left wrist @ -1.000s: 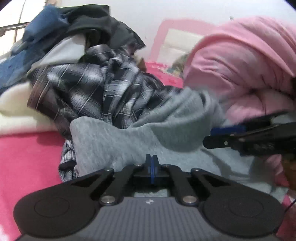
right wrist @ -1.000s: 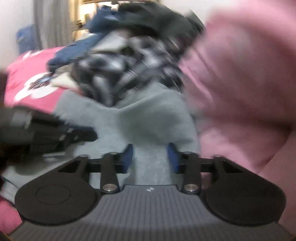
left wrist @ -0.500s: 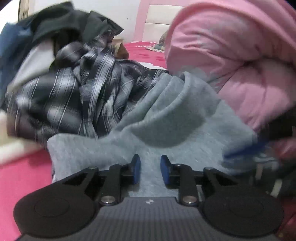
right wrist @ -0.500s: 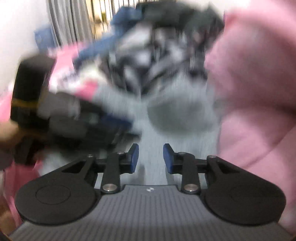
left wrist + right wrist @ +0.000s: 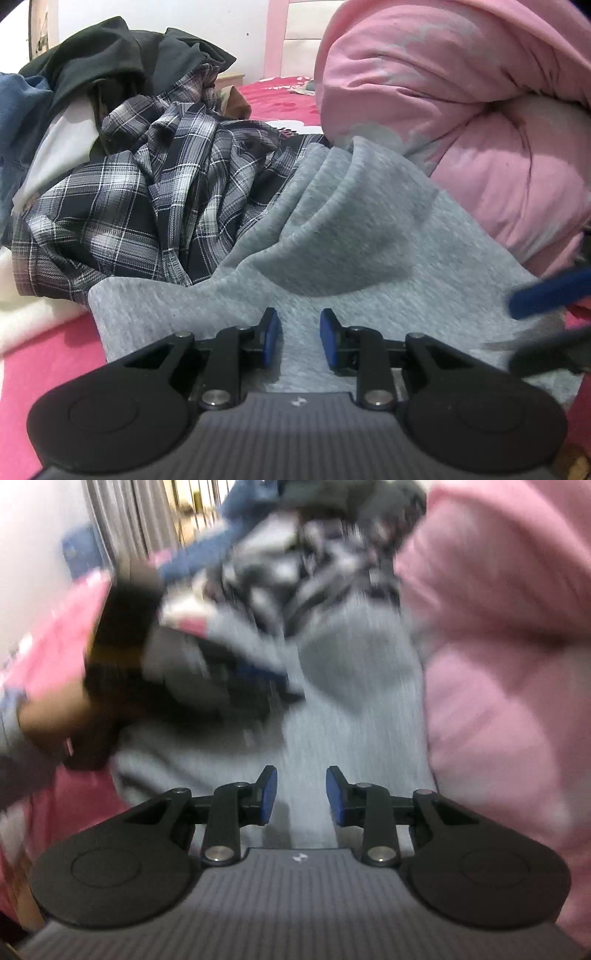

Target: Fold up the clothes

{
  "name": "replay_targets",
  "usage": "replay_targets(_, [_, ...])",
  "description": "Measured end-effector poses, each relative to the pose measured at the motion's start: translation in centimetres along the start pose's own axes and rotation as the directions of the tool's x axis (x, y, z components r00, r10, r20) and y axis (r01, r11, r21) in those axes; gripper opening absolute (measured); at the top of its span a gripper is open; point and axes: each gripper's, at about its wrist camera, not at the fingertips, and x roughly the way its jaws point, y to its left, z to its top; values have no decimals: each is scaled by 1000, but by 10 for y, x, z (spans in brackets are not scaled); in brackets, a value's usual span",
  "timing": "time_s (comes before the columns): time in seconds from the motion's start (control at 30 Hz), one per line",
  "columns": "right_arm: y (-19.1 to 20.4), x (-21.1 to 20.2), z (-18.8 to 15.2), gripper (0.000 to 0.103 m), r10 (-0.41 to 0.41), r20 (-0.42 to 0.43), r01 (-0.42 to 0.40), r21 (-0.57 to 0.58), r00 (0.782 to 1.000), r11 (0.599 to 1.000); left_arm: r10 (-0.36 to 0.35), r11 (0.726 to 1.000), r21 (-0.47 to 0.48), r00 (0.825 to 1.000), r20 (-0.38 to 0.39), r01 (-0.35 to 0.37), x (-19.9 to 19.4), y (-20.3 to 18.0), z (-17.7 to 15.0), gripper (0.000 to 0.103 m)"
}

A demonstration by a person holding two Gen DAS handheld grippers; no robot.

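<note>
Grey garment (image 5: pixel 332 236) lies beneath both grippers' parted fingers (image 5: pixel 271 334).

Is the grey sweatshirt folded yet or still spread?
Not folded. The grey sweatshirt lies rumpled and spread on the pink bedsheet, its far end riding up against the plaid shirt. No neat fold edges show.

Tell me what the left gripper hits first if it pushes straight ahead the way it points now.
Most likely the grey sweatshirt: the open left gripper sits just over it, aimed at its raised fold. The plaid shirt lies further back and left. Depth is hard to judge.
</note>
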Motion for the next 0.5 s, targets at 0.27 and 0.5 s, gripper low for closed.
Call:
replay_targets(0.27, [31, 27, -15, 27, 2, -79, -11, -114, 997, 993, 2, 1000, -2, 1000, 9, -2, -1, -2, -2, 27])
replay_targets(0.5, [13, 8, -28, 27, 115, -167, -123, -41, 979, 992, 5, 1000, 6, 1000, 10, -5, -1, -3, -2, 27])
